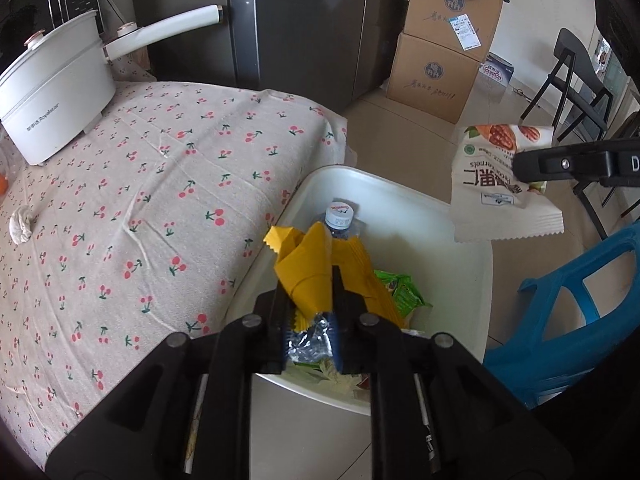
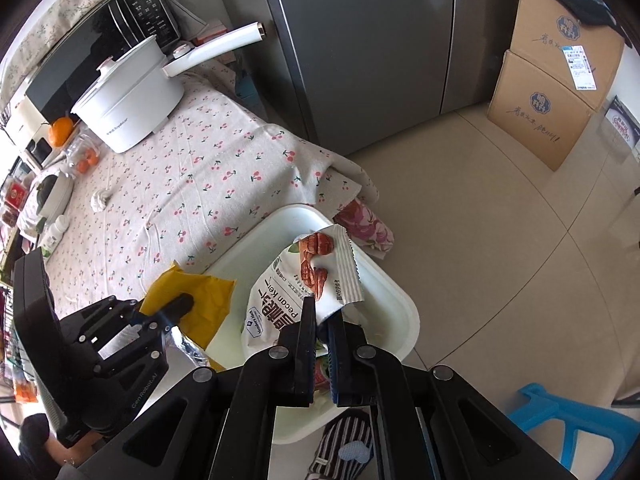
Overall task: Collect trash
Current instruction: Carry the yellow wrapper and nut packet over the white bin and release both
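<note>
Two grippers are shown above a white bin (image 1: pixel 472 280) that stands on the tiled floor (image 2: pixel 500 220), just beside the table edge. The left gripper (image 1: pixel 310 300) is closed on a yellow wrapper (image 1: pixel 306 264), held over the bin's near half; silver foil is seen between its fingers. The right gripper (image 2: pixel 322 320) is clamped on a white pecan bag (image 2: pixel 288 292), which hangs over the bin's far rim in the left wrist view. Inside the bin, a plastic bottle (image 1: pixel 340 220) with a white printed cap and a green packet (image 1: pixel 404 292) are visible.

The table is covered by a cherry-print cloth (image 1: pixel 160 200), whose edge drapes down against the bin's left wall. Much bare cloth is left between the bin and a white electric pot (image 1: pixel 52 100); a crumpled tissue (image 1: pixel 21 225) lies apart on it near the left border. Open floor extends right of the bin toward a grey refrigerator (image 2: pixel 360 40) and two stacked cardboard boxes (image 1: pixel 444 40). A blue plastic stool (image 1: pixel 568 312) stands just beside the bin's right side, and a black chair (image 1: pixel 576 76) is set farther back.

"Pecan Kernels" is partly readable on the bag, beside large Chinese characters. The pot bears small lettering that appears to read "Royalstar". "GenRobot.AI" is printed on the left gripper's body in the right wrist view. Each box carries a round blue emblem and handwritten-style script; a shipping label is stuck on the upper one.
</note>
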Tool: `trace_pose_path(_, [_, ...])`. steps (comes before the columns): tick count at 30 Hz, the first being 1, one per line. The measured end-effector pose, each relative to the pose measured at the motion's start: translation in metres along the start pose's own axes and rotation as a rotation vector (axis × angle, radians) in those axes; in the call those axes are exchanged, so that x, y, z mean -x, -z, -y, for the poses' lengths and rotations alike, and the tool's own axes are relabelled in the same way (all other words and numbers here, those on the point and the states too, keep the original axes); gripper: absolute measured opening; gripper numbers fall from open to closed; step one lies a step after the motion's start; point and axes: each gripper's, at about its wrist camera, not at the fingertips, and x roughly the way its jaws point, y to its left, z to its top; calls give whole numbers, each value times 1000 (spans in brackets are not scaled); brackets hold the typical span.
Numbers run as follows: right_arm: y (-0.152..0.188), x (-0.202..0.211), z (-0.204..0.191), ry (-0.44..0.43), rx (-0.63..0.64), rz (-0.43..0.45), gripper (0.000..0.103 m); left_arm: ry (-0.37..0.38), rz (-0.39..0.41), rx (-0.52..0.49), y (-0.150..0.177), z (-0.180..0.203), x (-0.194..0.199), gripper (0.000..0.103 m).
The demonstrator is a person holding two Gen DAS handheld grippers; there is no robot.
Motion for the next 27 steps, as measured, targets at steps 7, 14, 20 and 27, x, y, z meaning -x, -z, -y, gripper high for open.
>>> trace_pose_path(7, [0,-4,7,2,-19,-19,6,18,-7,-13,0,1,12,54])
trace_pose_path(14, [0,-12,0,-1,-1,-50,6,-12,30,46,-1,-23,45,82])
trace_pose_path(20, [2,-27,-6,5,19,-108,6,-46,28,121,5,-53,62,84])
trace_pose_path(27, [1,-40,-14,6,24,-158,10,-80,30,198,18,-85,78,89])
